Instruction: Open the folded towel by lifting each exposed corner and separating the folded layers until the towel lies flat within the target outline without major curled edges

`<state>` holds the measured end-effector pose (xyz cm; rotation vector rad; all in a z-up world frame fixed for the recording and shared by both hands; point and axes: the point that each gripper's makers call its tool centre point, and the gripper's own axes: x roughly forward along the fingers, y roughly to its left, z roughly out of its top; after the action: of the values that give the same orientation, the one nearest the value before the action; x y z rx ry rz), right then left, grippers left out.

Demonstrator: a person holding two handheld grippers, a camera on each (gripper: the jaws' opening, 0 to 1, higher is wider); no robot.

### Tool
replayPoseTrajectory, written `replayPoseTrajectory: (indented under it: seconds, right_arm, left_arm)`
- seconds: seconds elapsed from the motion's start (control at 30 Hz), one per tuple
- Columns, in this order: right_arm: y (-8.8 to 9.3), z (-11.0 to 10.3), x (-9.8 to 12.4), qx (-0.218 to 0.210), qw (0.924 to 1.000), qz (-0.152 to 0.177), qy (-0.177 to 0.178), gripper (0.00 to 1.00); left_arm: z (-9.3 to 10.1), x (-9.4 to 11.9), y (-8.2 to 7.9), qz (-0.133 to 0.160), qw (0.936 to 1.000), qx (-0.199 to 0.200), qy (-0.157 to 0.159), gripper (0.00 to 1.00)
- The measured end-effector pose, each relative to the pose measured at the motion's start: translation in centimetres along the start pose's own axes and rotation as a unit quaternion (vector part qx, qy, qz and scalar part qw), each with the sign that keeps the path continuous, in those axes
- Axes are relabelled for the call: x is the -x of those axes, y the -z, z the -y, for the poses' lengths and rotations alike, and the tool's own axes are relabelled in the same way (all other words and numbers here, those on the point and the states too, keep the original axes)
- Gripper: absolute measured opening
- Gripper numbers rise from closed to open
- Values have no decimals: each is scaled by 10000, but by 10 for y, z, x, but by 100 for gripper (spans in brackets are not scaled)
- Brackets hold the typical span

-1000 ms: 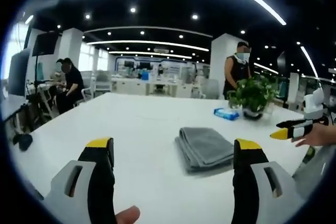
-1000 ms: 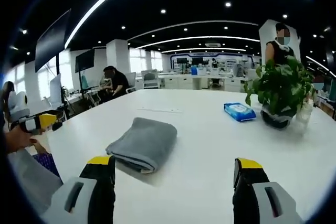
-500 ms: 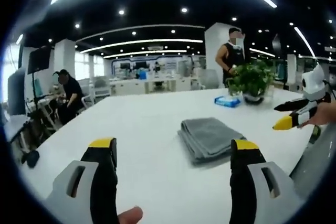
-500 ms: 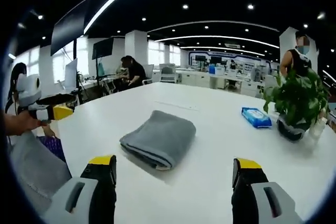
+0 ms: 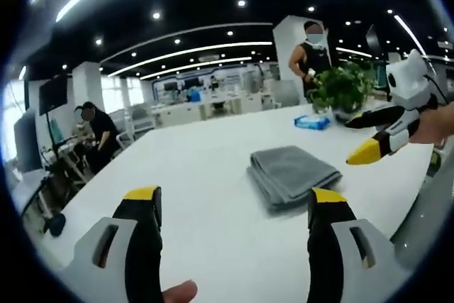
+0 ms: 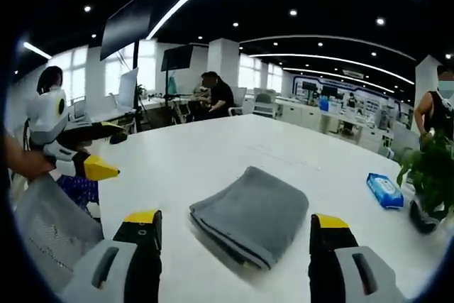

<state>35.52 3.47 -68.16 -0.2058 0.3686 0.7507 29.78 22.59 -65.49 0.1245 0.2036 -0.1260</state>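
The counter point(image 5: 191, 175) is white, smooth and wide. A grey towel point(image 5: 292, 174) lies folded on it, layered edges facing the near side. Farther back, a blue packet point(image 5: 312, 122) lies flat near a potted plant point(image 5: 342, 90). The packet and plant sit well apart from the towel.

open-plan office. dark ceiling with long curved light strips point(image 5: 184, 53) and small round spotlights. wide white tabletop point(image 6: 213, 154) in the foreground; further rows of white desks point(image 5: 191, 113) with monitors run to the far wall. a seated person point(image 5: 96, 136) works at a side desk beside a large dark screen point(image 6: 131, 23) on a stand. office chairs point(image 6: 264, 104) along the desks. another person point(image 5: 311, 58) stands by a white column. potted green plant point(image 5: 344, 89) on the tabletop, a blue pack of wipes point(image 6: 385, 191) near it. big windows point(image 6: 78, 76) on one side.
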Motion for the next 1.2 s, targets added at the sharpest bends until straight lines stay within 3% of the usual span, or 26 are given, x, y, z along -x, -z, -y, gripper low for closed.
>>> replayPoseTrajectory:
  seconds: [0.17, 0.4, 0.47, 0.6, 0.87, 1.2]
  right_arm:
    - [4, -18, -22, 216, 9994, -163, -230, 82]
    - [11, -23, -49, 118, 9991, -228, -348, 74]
    - [15, -23, -57, 92, 9991, -261, -311, 72]
    - [21, -26, -73, -14, 9994, -253, -255, 68]
    - [34, -20, -97, -240, 9991, -336, 20, 61]
    - [50, -19, -116, 86, 9983, -527, 235, 58]
  left_arm:
    - [-6, -1, 10, -236, 9994, 234, -60, 79]
    - [-13, 0, 14, -286, 9989, 287, -236, 75]
    - [-14, -2, 19, -410, 9986, 247, -242, 75]
    - [-14, 0, 15, -323, 9987, 294, -253, 75]
    - [-11, 0, 19, -475, 9985, 166, -235, 75]
    - [-9, -1, 26, -652, 9977, 53, -157, 73]
